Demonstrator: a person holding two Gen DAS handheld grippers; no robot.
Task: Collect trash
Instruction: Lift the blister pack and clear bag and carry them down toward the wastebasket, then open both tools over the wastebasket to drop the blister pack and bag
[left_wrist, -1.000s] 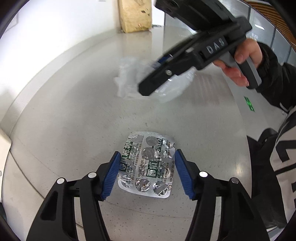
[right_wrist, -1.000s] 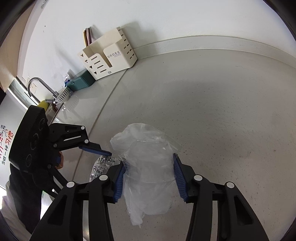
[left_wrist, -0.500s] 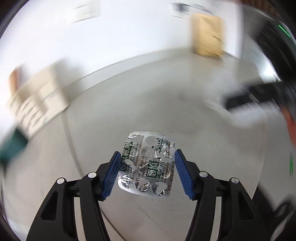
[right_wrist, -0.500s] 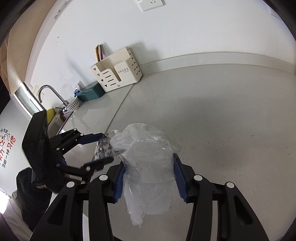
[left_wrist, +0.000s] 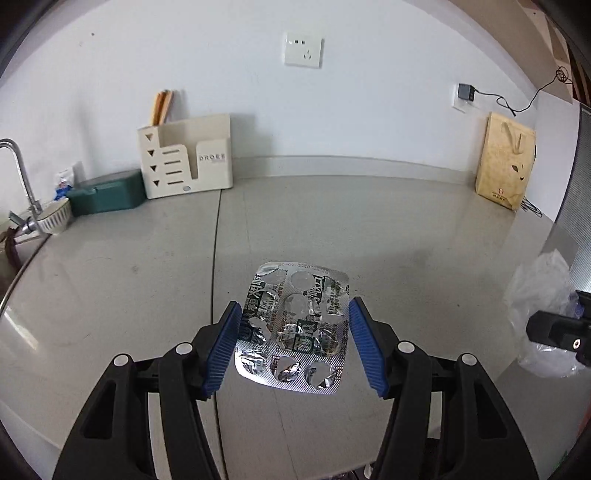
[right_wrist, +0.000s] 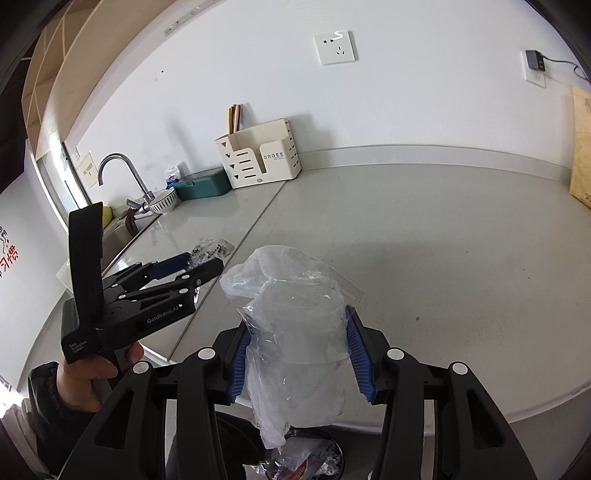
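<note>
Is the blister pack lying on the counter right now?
No, the blister pack is clamped in the left hand-held gripper, lifted above the counter.

paper bag (right_wrist: 581, 147) cut off, perhaps cardboard

Foil blister pack (left_wrist: 295, 325) clamped between the blue fingers (left_wrist: 221, 347); grey table (left_wrist: 406, 236) beyond them; crumpled clear bag (left_wrist: 539, 310) far right.

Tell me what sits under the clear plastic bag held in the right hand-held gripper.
Below the clear plastic bag lies a round opening holding crumpled wrappers. Its depth and other contents are hidden by the bag and gripper.
</note>
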